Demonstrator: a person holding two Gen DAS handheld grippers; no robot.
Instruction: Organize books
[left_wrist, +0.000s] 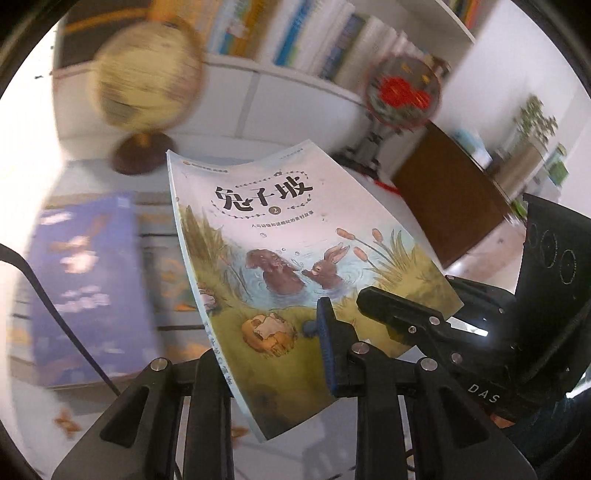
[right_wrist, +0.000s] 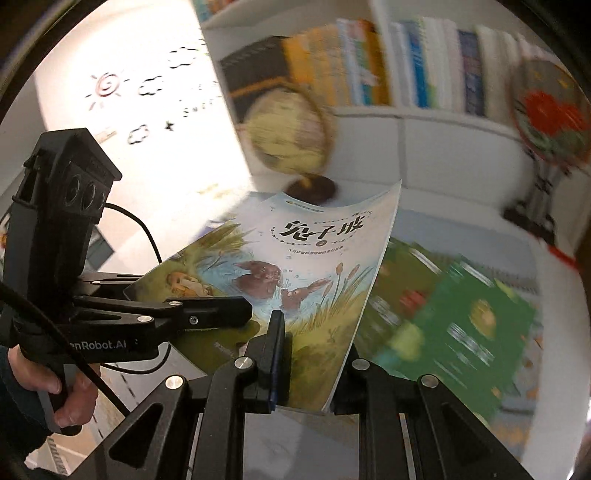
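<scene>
- In front of the globe (left_wrist: 144, 77): rabbit picture book (left_wrist: 280, 258), lifted and bowed.
- Left gripper (left_wrist: 273, 365): clamped on the book's lower edge.
- Right gripper (right_wrist: 314, 362): clamped on the book's lower corner.
- Left of the book: blue book (left_wrist: 85, 288), lying flat.

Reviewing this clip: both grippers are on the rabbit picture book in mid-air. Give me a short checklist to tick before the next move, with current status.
1. Left gripper shut on the rabbit book: ok, its blue pad presses the front cover near the bottom edge.
2. Right gripper shut on the same book: ok, clamped at the bottom edge too.
3. Book flat, not stressed: not ok, the cover bows between the two grips.
4. Book clear of the globe behind it: cannot tell, the background is motion-blurred.
5. Books below out of the way: ok, the purple book and green book lie flat underneath.
6. Free slot on the shelf: cannot tell.
</scene>
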